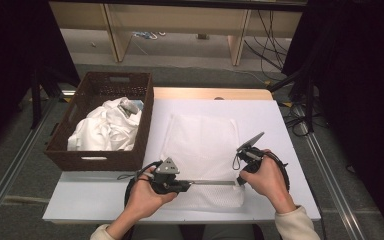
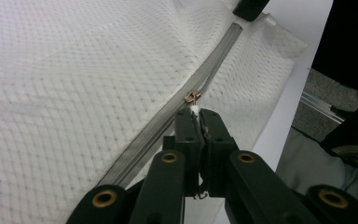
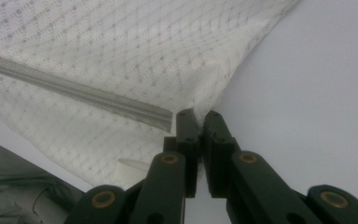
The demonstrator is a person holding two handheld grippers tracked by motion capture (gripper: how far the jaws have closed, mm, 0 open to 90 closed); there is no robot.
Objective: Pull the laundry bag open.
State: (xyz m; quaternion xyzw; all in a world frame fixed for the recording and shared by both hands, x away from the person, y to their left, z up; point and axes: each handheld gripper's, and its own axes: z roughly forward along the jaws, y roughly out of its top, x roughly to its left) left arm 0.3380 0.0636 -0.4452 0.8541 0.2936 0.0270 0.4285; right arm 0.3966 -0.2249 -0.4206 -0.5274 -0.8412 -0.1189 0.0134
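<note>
One white mesh laundry bag (image 1: 202, 150) lies flat on the white bench (image 1: 280, 130), just right of one brown woven basket (image 1: 100, 160); the basket holds a heap of crumpled white cloth (image 1: 105, 130), pieces too tangled to count. One grey zipper (image 1: 212, 182) runs across the bag near the edge closest to the person. Two hand-held grippers at work, one per hand. Left hand-held gripper (image 1: 186, 186) sits at the left part of the zipper line; in the left gripper view its jaws are pressed together on the small white pull tab (image 2: 194, 110) hanging from the one brass slider (image 2: 192, 96), which sits partway along the zipper (image 2: 168, 126). Behind the slider the tape looks closed; ahead of it, hard to tell. Right hand-held gripper (image 1: 239, 183) is at the right end of the zipper; in the right gripper view its jaws are closed on the bag's fabric (image 3: 135, 56) right beside the end of the zipper (image 3: 74, 95), with a little cloth pinched between the tips. One small white tab (image 3: 130, 169) shows at the bag's edge left of those jaws. Mesh lies mostly smooth, lightly rucked near both grips.
</note>
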